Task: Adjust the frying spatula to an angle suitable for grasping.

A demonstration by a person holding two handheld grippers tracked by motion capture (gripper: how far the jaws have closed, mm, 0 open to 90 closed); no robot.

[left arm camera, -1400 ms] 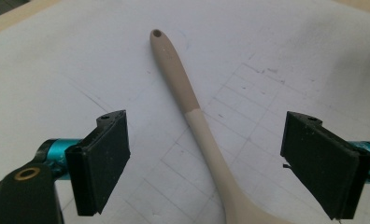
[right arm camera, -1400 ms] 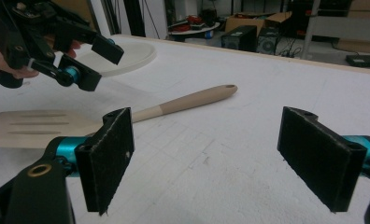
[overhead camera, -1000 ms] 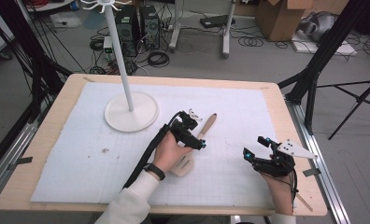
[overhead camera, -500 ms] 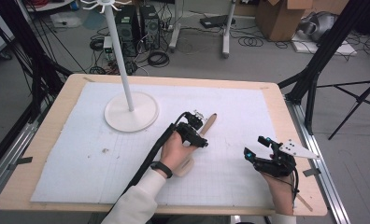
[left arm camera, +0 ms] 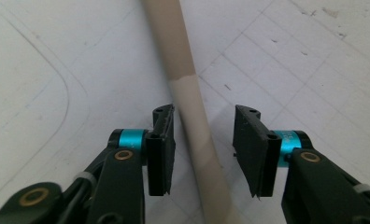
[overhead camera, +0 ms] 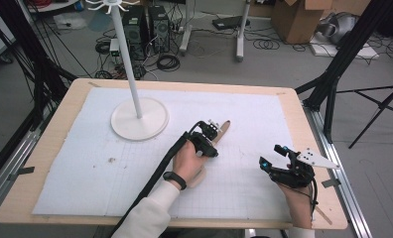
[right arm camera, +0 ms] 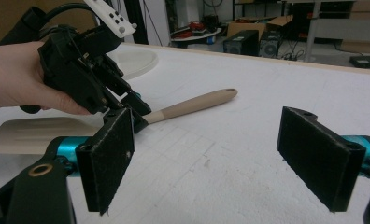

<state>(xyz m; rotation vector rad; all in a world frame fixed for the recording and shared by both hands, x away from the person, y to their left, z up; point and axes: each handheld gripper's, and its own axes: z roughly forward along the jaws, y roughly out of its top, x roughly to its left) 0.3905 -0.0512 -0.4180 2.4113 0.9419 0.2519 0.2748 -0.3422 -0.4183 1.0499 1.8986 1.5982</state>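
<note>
My left gripper (left arm camera: 204, 151) has just been closing around the spatula (left arm camera: 192, 116) handle mid-table, pads not yet touching; my right gripper (right arm camera: 220, 158) gapes empty.

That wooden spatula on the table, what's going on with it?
A person holds a tool in each hand. The left tool is lowered over the handle of the wooden spatula, which lies flat on the white mat. Its jaws have just been closing around the handle, but a gap shows on both sides, so it isn't gripped yet. The right tool waits open off to the side, with nothing between its jaws. A white stand sits nearby.
</note>
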